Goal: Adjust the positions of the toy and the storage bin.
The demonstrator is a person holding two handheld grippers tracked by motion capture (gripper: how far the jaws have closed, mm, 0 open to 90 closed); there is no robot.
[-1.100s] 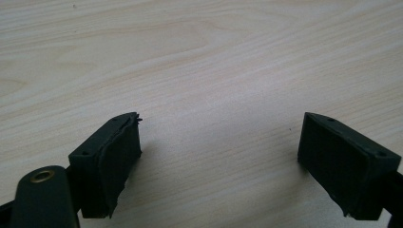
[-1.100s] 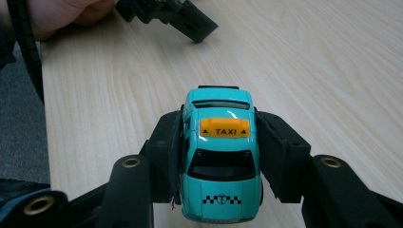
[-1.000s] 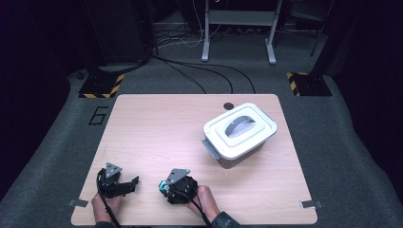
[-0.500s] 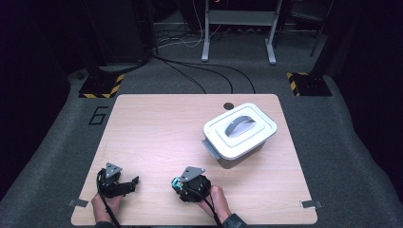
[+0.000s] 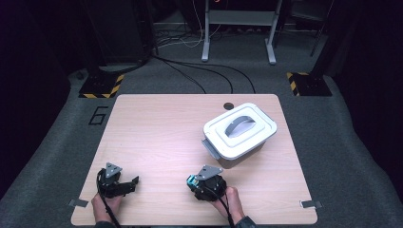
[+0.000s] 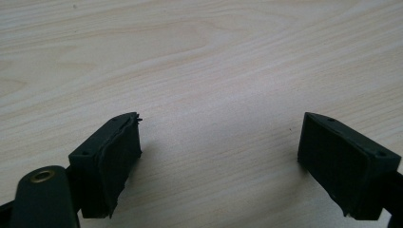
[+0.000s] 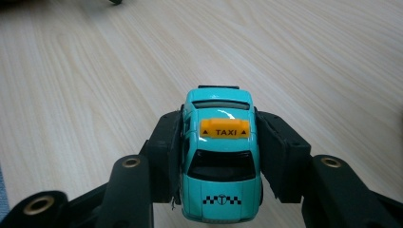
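A turquoise toy taxi (image 7: 220, 156) with an orange TAXI roof sign sits between the black jaws of my right gripper (image 7: 219, 152), which press on both its sides. From above, that right gripper (image 5: 196, 182) is near the table's front edge, centre-right, with the taxi (image 5: 191, 181) showing as a small blue patch at its left. My left gripper (image 5: 128, 184) rests at the front left of the table, jaws wide apart. In the left gripper view its fingers (image 6: 111, 164) frame bare wood, nothing between them.
A white lidded box (image 5: 240, 130) with a grey handle stands at the right-centre of the wooden table (image 5: 157, 128). A small dark hole (image 5: 228, 106) lies near the far edge. Stands and cables lie on the floor beyond the table.
My right gripper has slid to the right along the front of the table with the taxi in it. The left gripper has stayed put.
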